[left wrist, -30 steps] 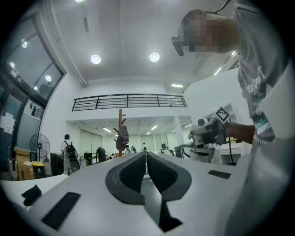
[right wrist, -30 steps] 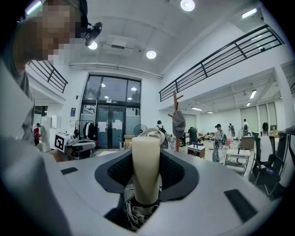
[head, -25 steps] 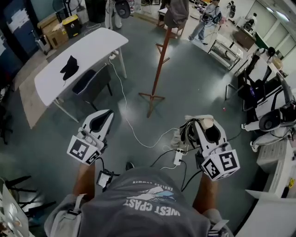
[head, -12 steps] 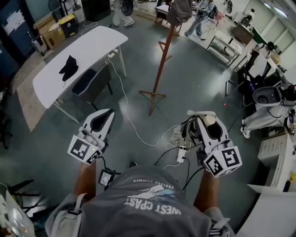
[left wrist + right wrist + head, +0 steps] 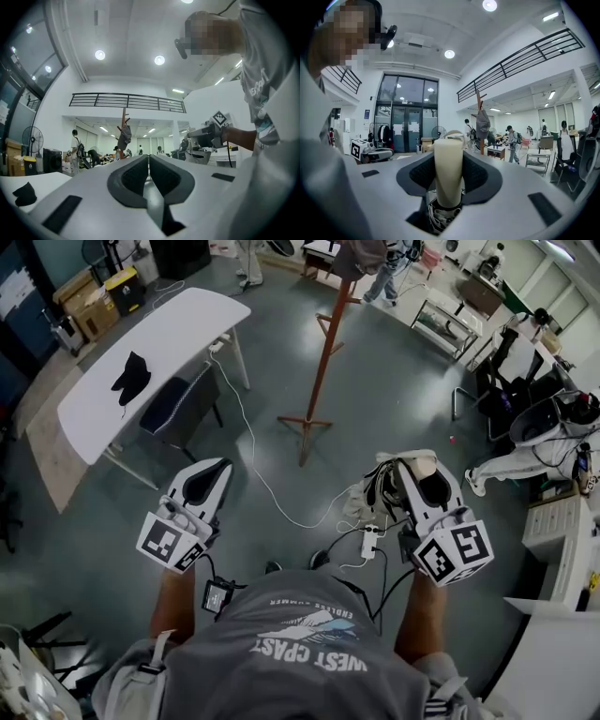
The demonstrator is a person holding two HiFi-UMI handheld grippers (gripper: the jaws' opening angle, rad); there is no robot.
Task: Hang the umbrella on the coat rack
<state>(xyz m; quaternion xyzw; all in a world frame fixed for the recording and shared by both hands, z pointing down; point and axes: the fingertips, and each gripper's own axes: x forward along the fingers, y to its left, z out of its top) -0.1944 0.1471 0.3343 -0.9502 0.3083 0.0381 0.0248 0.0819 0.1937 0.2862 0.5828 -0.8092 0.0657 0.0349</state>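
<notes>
Right hand-held gripper [image 5: 449, 161] clamped on cream umbrella handle [image 5: 448, 173], canopy [image 5: 438, 219] mostly hidden, left hand-held gripper [image 5: 149, 164] closed, empty, coat rack [image 5: 323, 343] top cropped.

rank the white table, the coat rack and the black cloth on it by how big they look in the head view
1. white table: fills the most picture area.
2. coat rack: long but thin, foreshortened from above.
3. black cloth: a small patch on the table.

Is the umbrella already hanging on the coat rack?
No, the umbrella is clamped by its cream handle in the right tool, apart from the coat rack standing across the floor.
</notes>
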